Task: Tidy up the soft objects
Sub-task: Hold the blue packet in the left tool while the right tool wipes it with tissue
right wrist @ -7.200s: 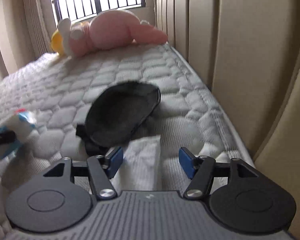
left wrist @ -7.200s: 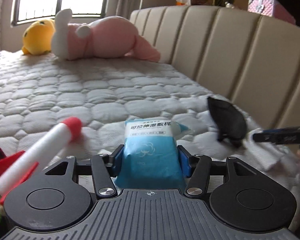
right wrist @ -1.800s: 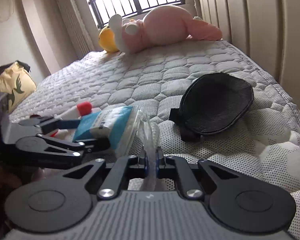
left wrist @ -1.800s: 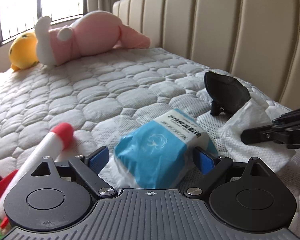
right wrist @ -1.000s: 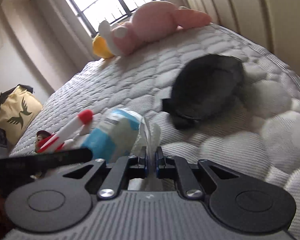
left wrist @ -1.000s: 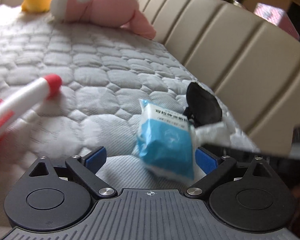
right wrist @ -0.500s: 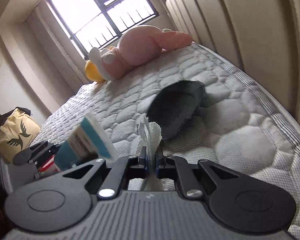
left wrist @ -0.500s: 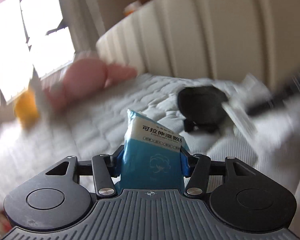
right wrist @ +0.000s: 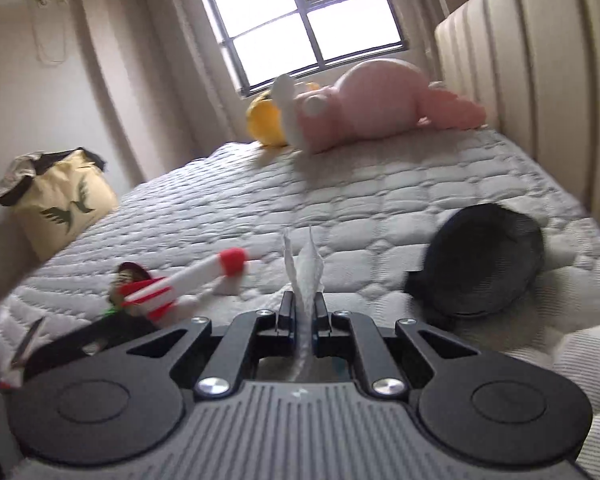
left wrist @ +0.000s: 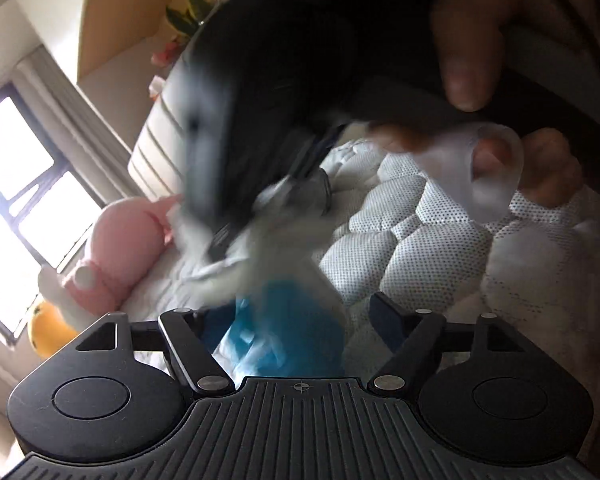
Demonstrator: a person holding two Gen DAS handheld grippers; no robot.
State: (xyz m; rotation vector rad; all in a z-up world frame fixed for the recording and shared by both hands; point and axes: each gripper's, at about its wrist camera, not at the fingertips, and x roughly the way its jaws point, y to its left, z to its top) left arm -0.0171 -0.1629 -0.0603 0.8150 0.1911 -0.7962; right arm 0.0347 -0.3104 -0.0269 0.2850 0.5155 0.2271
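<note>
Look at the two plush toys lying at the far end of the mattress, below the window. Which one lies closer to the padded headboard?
The pink plush toy. Its legs reach almost to the headboard, while the yellow plush toy lies on its far side, mostly hidden behind its white ear.

Home bedroom: quilted mattress (right wrist: 380, 184), padded headboard (right wrist: 540, 60), plush toys (right wrist: 380, 100), window (right wrist: 300, 12).

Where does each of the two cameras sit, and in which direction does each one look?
Left wrist: sits on the left tool, rolled sideways, looking over the blue packet between its open fingers toward the blurred right tool and the hand that carries it.
Right wrist: sits on the right tool, looking along the mattress to the window; only its fingers show, shut on a white tissue.
Shared: the pink plush, the yellow plush, mattress and window.
</note>
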